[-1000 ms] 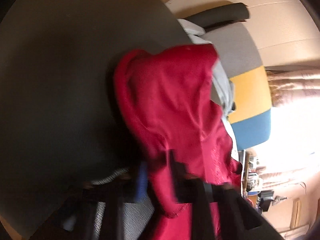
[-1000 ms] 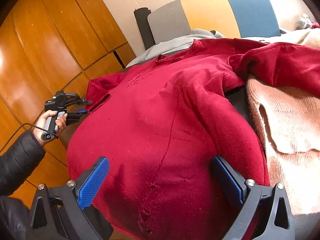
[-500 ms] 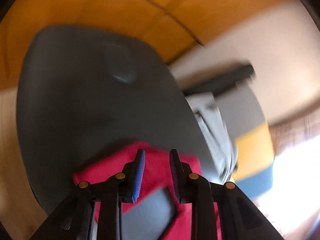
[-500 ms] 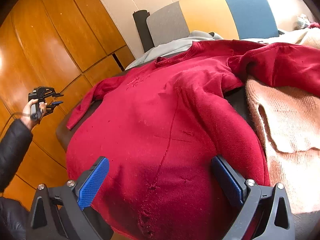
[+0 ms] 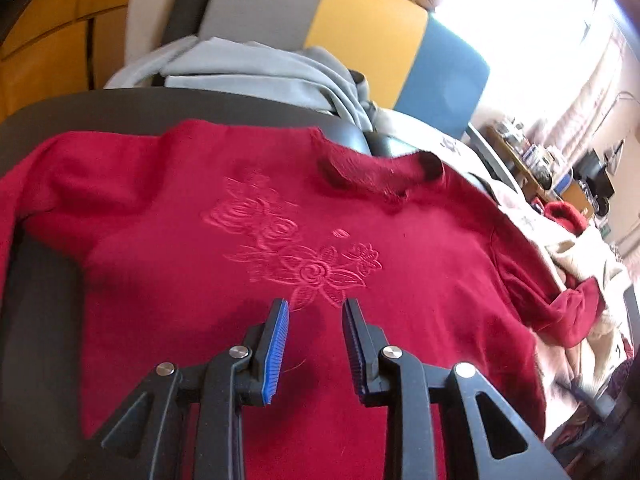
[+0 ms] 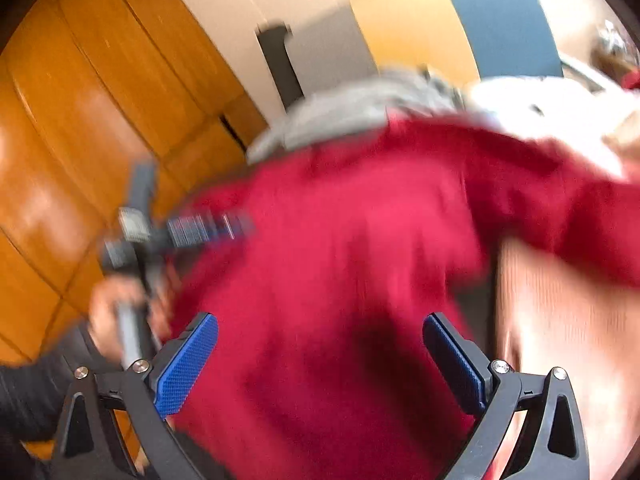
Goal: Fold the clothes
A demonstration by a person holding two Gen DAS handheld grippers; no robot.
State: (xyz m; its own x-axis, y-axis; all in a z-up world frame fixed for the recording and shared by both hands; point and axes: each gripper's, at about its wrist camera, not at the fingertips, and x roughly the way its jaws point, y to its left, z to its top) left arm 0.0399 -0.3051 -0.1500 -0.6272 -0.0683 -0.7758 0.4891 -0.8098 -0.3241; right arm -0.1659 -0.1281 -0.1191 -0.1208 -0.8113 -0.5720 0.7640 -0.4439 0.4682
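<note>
- Hovering nearest, the left gripper (image 5: 314, 326) has its jaws slightly parted, gripping nothing; they were just opening.
- The right gripper (image 6: 320, 354) gapes wide, empty.
- Beyond, the red sweater (image 5: 248, 248) lies spread on the dark table (image 5: 40, 300).
- Farthest, grey clothes (image 5: 248, 72).

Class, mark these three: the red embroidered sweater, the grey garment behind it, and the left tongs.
Red embroidered sweater (image 5: 304, 248), left wrist view, rose embroidery.
Grey garment (image 5: 248, 74), left wrist view, folded middle.
Left tongs (image 5: 316, 312), left wrist view, gap between blue-padded tips.
</note>
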